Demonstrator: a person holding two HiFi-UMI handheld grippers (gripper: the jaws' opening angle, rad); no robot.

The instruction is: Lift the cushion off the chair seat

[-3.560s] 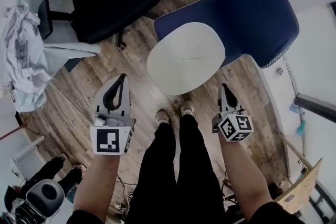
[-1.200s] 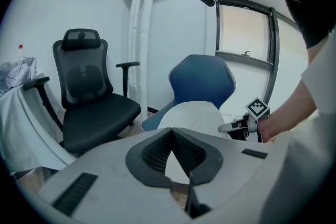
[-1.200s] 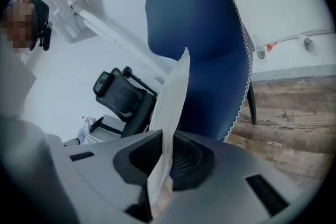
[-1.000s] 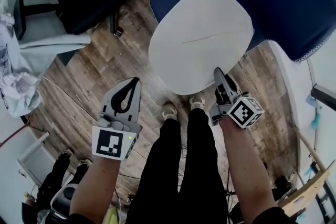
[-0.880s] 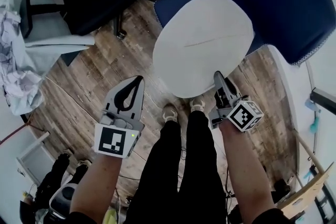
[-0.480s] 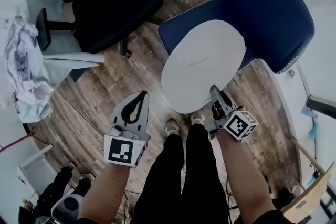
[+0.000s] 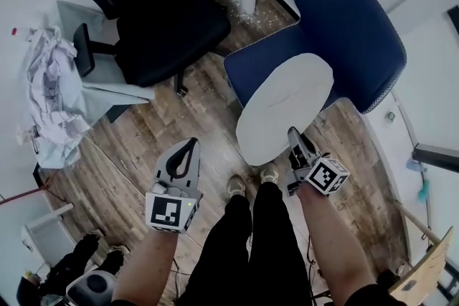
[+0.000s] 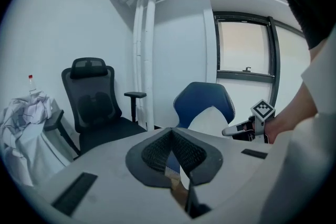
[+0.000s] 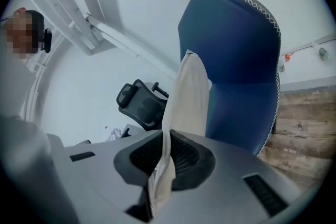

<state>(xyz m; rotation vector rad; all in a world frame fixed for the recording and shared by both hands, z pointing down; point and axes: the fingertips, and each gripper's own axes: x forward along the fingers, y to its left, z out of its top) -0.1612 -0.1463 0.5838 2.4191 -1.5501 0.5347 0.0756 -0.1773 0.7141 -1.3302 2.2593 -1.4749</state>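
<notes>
The white round cushion [image 7: 287, 107] hangs tilted over the blue chair's seat [image 7: 254, 68], its near edge raised. My right gripper [image 7: 294, 136] is shut on that near edge. In the right gripper view the cushion [image 9: 189, 97] stands edge-on between the pads of the right gripper [image 9: 167, 136], with the blue chair back [image 9: 236, 60] behind it. My left gripper [image 7: 190, 145] is shut with nothing in it, over the wooden floor to the left of the cushion. Past the left gripper [image 8: 170, 132] in its own view I see the cushion [image 8: 210, 119] and the right gripper [image 8: 239, 130].
A black office chair [image 7: 165, 18] stands at the back left. Crumpled cloth [image 7: 50, 97] lies on a low grey stand at the left. The person's legs and shoes [image 7: 247, 186] are between the grippers. A wooden chair [image 7: 423, 272] shows at the lower right.
Both grippers have risen. The cushion, which lay flat on the seat, has come up at its near edge and now tilts steeply in the right gripper.
</notes>
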